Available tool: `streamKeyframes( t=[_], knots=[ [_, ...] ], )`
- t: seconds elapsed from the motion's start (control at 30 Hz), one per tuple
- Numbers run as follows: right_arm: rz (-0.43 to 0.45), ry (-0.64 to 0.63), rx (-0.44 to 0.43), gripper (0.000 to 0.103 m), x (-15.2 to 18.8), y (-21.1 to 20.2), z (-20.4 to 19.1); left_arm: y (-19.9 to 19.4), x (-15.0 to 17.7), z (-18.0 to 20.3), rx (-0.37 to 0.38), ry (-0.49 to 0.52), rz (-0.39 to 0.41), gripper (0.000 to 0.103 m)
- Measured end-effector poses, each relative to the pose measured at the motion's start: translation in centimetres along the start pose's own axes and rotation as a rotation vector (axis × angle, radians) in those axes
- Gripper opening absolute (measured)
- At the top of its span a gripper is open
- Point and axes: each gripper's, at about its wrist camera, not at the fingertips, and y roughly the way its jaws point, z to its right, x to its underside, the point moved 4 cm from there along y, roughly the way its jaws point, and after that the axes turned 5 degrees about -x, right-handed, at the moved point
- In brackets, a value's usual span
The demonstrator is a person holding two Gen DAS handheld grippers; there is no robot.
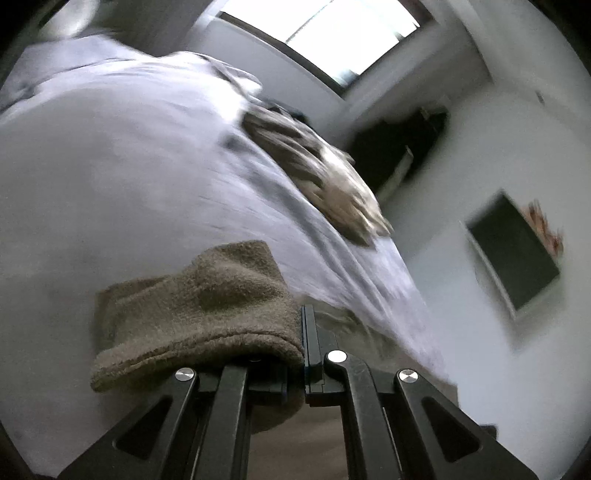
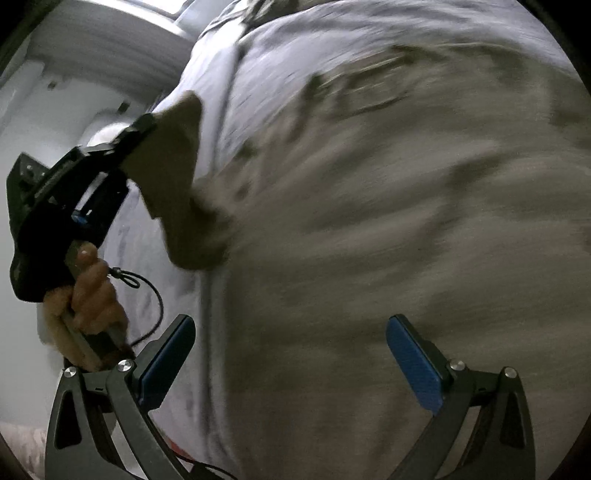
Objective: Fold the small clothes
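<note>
My left gripper (image 1: 303, 343) is shut on a small fuzzy brown cloth (image 1: 199, 306), which drapes over its left finger. In the right wrist view the same left gripper (image 2: 136, 127) shows at the left, held by a hand (image 2: 88, 291), with the brown cloth (image 2: 173, 177) hanging from its tips. My right gripper (image 2: 291, 354) is open, its blue pads (image 2: 413, 365) wide apart and nothing between them. It hovers over a blurred heap of brown clothes (image 2: 406, 221). That heap (image 1: 325, 177) lies on a pale lilac bed sheet (image 1: 110, 166).
The lilac sheet (image 2: 295, 55) covers the whole bed. A bright window (image 1: 332, 33) is beyond the bed. A dark framed panel (image 1: 513, 251) hangs on the white wall, and dark furniture (image 1: 399, 147) stands in the corner. A thin black cord (image 2: 155, 295) loops from the hand.
</note>
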Motion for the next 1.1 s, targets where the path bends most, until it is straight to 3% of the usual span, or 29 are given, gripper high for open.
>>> streamKeyframes(
  t=[0.13, 0.2, 0.33, 0.43, 0.53, 0.6, 0.67, 0.7, 0.83, 0.93, 1.0, 1.1],
  knots=[
    [0.049, 0.075, 0.044, 0.103, -1.2, -3.1, 5.0, 7.4, 2.6, 7.7, 0.044, 0.127, -0.131, 0.006],
    [0.064, 0.112, 0.063, 0.103, -1.5, -4.1, 7.1, 10.4, 4.6, 10.0, 0.021, 0.184, -0.181, 0.006],
    [0.072, 0.159, 0.103, 0.103, -2.0, -5.1, 10.1, 17.3, 9.8, 11.6, -0.163, 0.339, -0.291, 0.006],
    [0.064, 0.153, 0.129, 0.103, -2.8, -5.5, 11.5, 18.1, 13.1, 10.9, -0.246, 0.389, -0.366, 0.007],
    [0.061, 0.110, 0.171, 0.103, -3.5, -5.7, 11.5, 18.2, 14.3, 11.1, -0.325, 0.444, -0.359, 0.037],
    [0.060, 0.070, 0.210, 0.103, -4.3, -5.8, 11.1, 16.5, 14.4, 11.6, -0.337, 0.468, -0.320, 0.082],
    [0.063, 0.011, 0.242, 0.103, -5.4, -5.6, 10.4, 13.9, 13.6, 11.7, -0.395, 0.505, -0.253, 0.095],
    [0.063, -0.031, 0.260, 0.103, -6.0, -5.2, 9.5, 12.4, 13.0, 11.6, -0.404, 0.519, -0.219, 0.095],
    [0.055, -0.250, 0.343, 0.103, -7.6, -2.6, 5.0, 8.6, 9.5, 8.2, -0.432, 0.452, -0.168, 0.095],
    [0.042, -0.466, 0.447, 0.103, -8.0, 0.5, 1.4, 6.7, 6.9, 3.2, -0.531, 0.348, -0.151, 0.095],
    [0.012, -0.618, 0.552, 0.103, -8.0, 3.5, -0.2, 6.9, 5.5, -1.1, -0.619, 0.255, -0.176, 0.095],
    [0.008, -0.764, 0.668, 0.103, -8.0, 6.5, -1.2, 8.1, 4.8, -6.2, -0.638, 0.107, -0.251, 0.095]
  ],
)
